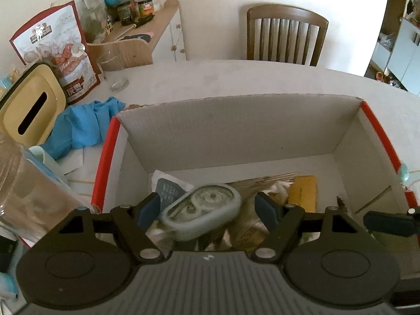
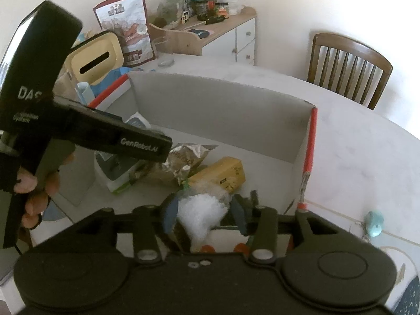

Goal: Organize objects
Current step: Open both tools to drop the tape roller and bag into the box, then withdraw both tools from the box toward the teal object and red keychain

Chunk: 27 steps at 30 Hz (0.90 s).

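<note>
Above the box (image 1: 349, 128), tape dispenser (image 1: 202, 211) falling

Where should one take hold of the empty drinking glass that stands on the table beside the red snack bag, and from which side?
Grip the drinking glass across its upper wall, with the jaws level: it stands upright and its wall is round. Come from the bare table side, its right in the left wrist view, because the snack bag stands close on its left.
</note>
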Tool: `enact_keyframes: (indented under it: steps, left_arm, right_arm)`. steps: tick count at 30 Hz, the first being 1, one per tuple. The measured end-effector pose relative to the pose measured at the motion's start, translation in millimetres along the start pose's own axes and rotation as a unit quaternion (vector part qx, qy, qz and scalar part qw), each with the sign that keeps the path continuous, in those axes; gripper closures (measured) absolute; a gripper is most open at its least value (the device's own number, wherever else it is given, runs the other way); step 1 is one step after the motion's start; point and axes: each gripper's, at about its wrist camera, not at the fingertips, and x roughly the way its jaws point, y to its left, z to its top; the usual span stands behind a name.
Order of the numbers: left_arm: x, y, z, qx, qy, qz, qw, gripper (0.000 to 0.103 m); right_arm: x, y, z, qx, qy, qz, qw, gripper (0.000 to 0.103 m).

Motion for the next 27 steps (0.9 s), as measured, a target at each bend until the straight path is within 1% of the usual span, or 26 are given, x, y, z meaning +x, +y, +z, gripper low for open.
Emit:
enact_keyframes:
  steps: [2,6,7,8,12,16,22,25,27]
  left_arm:
    - [-4.2,-0.8,-1.7,-0.001,-0.002,-0.005,1.0,0.023]
    - [-13.6,-4.3,-6.2,0.005,-0.01,-0.002,0.9999,0.022]
    - [-16.1,-4.7,-7.2,0.005,-0.012,-0.003,0.9999,0.022]
    - [-19.4,-5.4,-8.6,0.005,-0.015,-0.004,0.9999,0.022]
    - [-32.5,-6.6,-13.2,0.002,-0.025,-0.007,0.9997,0.022]
    - [-50.8,-9.5,-19.1,0.001,-0.048,-0.005,0.9988,0.022]
    - [-84.6,-15.3,-25.3,-0.001,-0.081,-0.016,0.9966,0.022]
    - [-99.6,-19.1,-28.1,-0.006,-0.09,-0.025,0.9956,0.022]
    - [-108.6,-22.4,-30.9,-0.005,-0.096,-0.031,0.9949,0.022]
  right_arm:
    - [-3.3,-2.0,0.0,0.004,-0.002,0.0,1.0,0.056]
    - [-12.2,-5.5,-1.2,0.012,-0.009,0.001,1.0,0.053]
    - [-14.6,-5.9,-1.4,0.014,-0.011,0.002,1.0,0.048]
    - [-17.5,-6.2,-2.1,0.015,-0.015,0.002,1.0,0.045]
    - [-29.9,-8.3,-4.1,0.017,-0.026,0.006,0.999,0.045]
    - [-42.7,-9.9,-5.4,0.024,-0.033,0.009,0.999,0.042]
    - [-64.3,-12.8,-9.3,0.023,-0.052,0.011,0.998,0.04]
    - [-76.1,-17.4,-11.0,0.032,-0.063,0.011,0.997,0.035]
    - [-83.7,-20.8,-12.3,0.036,-0.071,0.012,0.997,0.033]
